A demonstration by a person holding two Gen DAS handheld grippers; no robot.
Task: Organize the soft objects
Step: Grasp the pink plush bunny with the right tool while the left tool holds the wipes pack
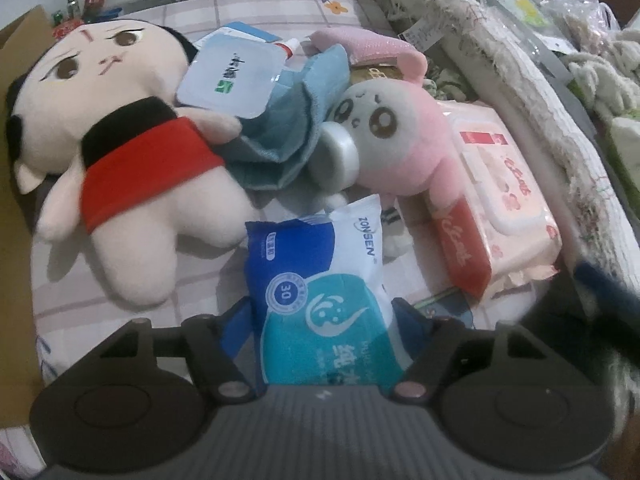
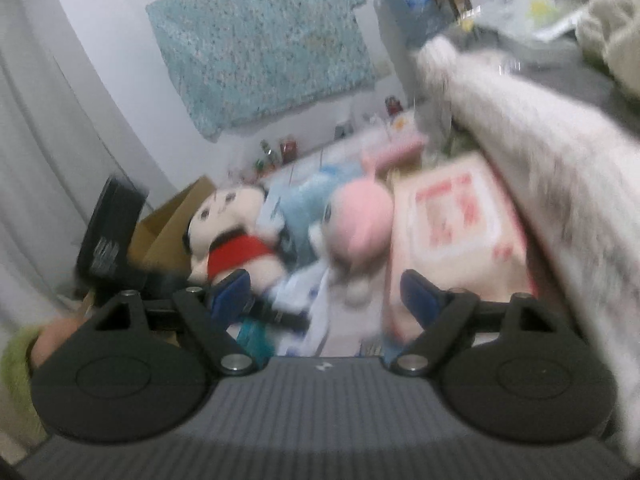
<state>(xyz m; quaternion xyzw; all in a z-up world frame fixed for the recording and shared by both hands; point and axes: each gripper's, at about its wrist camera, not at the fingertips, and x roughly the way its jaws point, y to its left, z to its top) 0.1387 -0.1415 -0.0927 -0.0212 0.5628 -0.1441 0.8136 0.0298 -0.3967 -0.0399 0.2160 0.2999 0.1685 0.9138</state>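
Wipes pack (image 1: 320,280): nearest, between left gripper (image 1: 324,320) fingers. Doll (image 1: 120,152): left of it. Bunny (image 1: 400,136): behind, right. Cloth (image 1: 280,128): between doll and bunny, pouch (image 1: 228,80) atop. Tissue pack (image 1: 508,200): right of bunny.

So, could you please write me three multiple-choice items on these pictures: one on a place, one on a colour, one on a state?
1. Where is the blue wipes pack?
A. on the floor
B. between the left jaws
C. in a drawer

2. What colour is the doll's top?
A. green
B. yellow
C. red

3. How do the right jaws stand?
A. open, with nothing held
B. shut tight
C. shut on a cup

Key: 1 B, a jaw stands at each side of the pack; 2 C, a red band crosses the doll's chest; 3 A, the right wrist view shows a wide gap between them.
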